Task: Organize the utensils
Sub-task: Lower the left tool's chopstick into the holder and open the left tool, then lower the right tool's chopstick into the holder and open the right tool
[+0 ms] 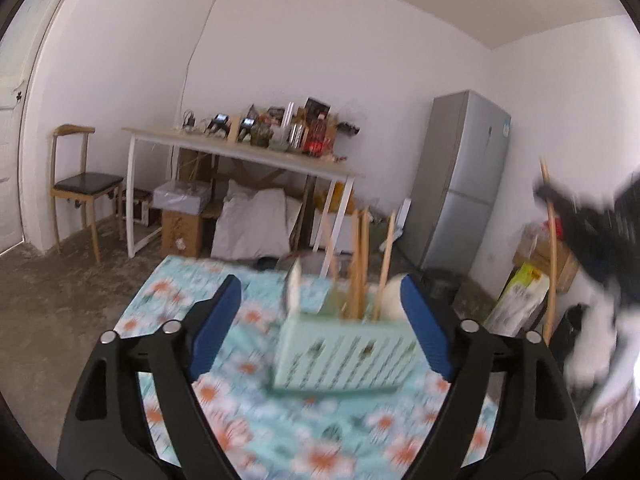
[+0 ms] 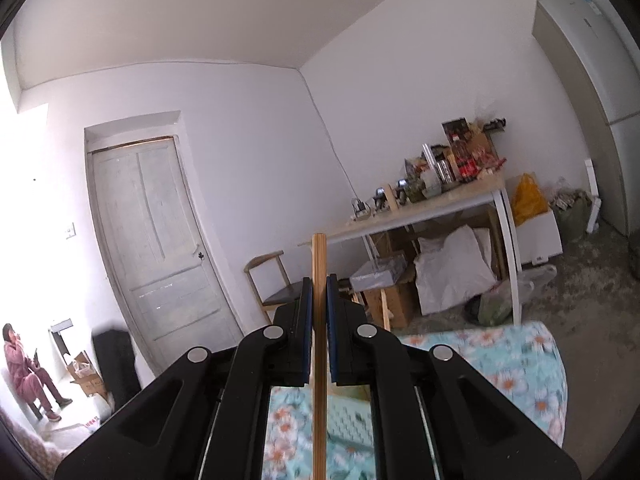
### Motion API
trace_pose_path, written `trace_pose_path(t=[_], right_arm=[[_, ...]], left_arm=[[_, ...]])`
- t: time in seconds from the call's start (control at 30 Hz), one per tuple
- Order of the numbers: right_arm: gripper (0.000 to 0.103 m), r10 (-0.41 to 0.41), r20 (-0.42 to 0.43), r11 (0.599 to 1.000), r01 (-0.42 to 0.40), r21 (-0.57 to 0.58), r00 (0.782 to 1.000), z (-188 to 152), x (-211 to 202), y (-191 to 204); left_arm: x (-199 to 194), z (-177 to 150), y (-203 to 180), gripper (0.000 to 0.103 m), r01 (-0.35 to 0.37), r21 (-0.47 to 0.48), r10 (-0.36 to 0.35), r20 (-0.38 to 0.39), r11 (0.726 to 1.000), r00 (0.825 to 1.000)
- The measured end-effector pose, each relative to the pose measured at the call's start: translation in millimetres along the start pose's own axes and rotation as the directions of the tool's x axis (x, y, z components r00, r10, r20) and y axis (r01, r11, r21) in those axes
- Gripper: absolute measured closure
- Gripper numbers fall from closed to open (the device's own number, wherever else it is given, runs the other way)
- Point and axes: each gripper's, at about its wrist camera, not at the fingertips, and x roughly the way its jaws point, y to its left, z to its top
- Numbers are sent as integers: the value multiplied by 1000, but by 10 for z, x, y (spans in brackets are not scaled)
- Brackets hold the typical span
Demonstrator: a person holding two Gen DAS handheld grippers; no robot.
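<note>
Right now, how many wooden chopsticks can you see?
5, maybe more hidden by blur. Four chopsticks stand upright in the green utensil basket; one chopstick is clamped in the right hand-held gripper, raised beside the basket.

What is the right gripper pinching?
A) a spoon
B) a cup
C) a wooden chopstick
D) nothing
C: the right gripper's blue fingers are shut on a wooden chopstick that stands upright between them.

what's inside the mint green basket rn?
Several wooden chopsticks stand upright in the mint green basket, with a white spoon-like piece and a flat pale utensil. Blurred; the basket's walls hide their lower ends.
</note>
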Motion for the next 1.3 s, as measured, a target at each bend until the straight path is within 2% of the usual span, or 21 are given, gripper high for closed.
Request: trace_pose_path(t=[0.13,0.27,0.5,0.67,0.9,1.1,1.3], right_arm=[[96,7,34,1000,-6,-29,999,221,297,82],[96,-2,71,998,6,-57,997,401,608,171],[96,-52,134,992,67,-106,990,578,1083,225],[96,-123,129,983,139,-122,984,450,1442,183],[96,-230,93,957,242,-158,969,153,1764,107],[96,-282,69,936,290,-201,957,24,1833,115],[95,-289,54,938,294,-185,956,19,1743,94]], left_arm=[[-157,-283,202,19,-44,12,45,-52,999,998],[-330,-558,475,16,-90,-28,87,-94,996,992],[-583,-729,999,16,-187,-88,174,-136,978,975],[-696,-785,1243,16,-233,-131,215,-138,964,967],[-703,-866,1397,16,-242,-186,214,-157,952,964],[-728,-882,1425,16,-234,-196,205,-156,952,966],[-747,-848,1407,16,-236,-200,209,-149,951,967]])
